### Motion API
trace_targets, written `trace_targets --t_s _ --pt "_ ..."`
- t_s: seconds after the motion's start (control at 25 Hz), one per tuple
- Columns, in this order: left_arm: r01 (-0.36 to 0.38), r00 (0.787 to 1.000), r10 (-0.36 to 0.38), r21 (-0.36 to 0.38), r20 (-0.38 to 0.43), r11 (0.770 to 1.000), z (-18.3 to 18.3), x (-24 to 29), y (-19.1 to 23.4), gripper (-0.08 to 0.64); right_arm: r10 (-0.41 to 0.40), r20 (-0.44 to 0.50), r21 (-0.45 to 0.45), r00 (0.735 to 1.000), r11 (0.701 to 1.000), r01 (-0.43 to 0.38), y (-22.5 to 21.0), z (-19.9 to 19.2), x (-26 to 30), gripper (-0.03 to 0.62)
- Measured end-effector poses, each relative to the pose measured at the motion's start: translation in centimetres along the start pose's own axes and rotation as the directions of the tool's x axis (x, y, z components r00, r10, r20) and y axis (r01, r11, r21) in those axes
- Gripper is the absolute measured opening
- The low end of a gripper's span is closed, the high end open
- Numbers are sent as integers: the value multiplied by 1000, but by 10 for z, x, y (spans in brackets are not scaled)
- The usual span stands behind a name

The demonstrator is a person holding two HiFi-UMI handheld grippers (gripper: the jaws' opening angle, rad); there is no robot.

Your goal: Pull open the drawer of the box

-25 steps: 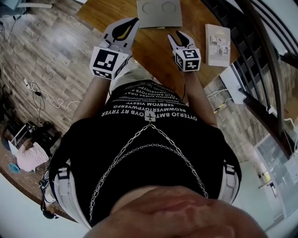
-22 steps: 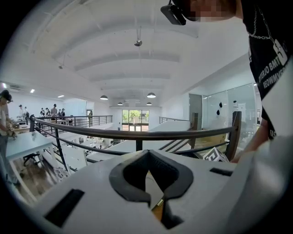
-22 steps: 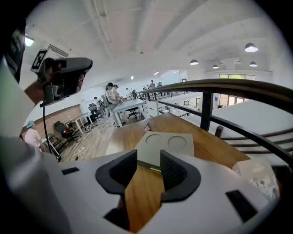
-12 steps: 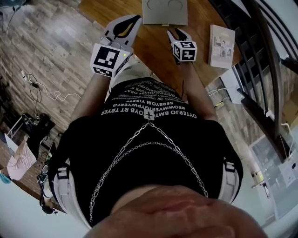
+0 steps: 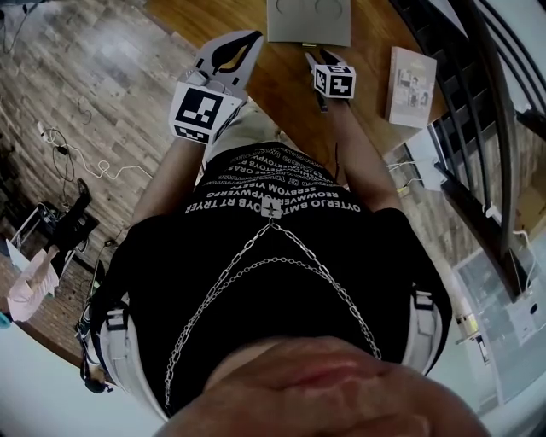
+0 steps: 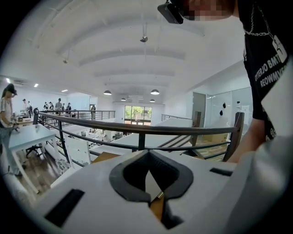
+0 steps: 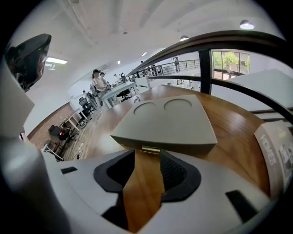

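Observation:
A flat grey box (image 5: 307,19) with two round dents in its lid lies on the wooden table (image 5: 281,85); in the right gripper view the box (image 7: 167,121) shows a small gold drawer handle (image 7: 150,149) on its near face, and the drawer is closed. My right gripper (image 5: 320,60) points down at that face. Its jaws have just been opening and hold nothing, with the handle just beyond the right gripper (image 7: 146,176) tips. My left gripper (image 5: 249,38) hovers left of the box, its tips together and empty. The left gripper (image 6: 147,155) faces a railing.
A book (image 5: 411,85) lies on the table to the right of the box. A dark metal railing (image 5: 478,94) runs past the table's right side. Wooden floor with cables (image 5: 77,162) lies to the left, and the person's torso fills the lower view.
The right gripper has sunk toward the box's near face and its jaws stand wider. The left gripper has dipped only slightly.

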State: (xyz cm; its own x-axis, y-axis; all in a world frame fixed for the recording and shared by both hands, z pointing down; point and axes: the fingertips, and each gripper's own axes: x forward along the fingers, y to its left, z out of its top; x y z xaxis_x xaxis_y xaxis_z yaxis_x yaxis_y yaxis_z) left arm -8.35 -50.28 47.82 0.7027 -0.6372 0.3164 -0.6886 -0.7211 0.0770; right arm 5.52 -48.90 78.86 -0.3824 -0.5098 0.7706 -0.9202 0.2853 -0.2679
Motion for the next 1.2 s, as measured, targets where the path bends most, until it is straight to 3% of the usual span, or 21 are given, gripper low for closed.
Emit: trace_targets --t_s 0.8,1.2 --pt "-4 1000 4 -17 -18 1000 -12 -4 8 5 -46 -107 105 993 993 57 -13 -6 39 173" --pt "-9 1000 9 -12 -23 1000 -16 -23 6 5 -70 -101 114 992 990 82 -8 -9 39 160"
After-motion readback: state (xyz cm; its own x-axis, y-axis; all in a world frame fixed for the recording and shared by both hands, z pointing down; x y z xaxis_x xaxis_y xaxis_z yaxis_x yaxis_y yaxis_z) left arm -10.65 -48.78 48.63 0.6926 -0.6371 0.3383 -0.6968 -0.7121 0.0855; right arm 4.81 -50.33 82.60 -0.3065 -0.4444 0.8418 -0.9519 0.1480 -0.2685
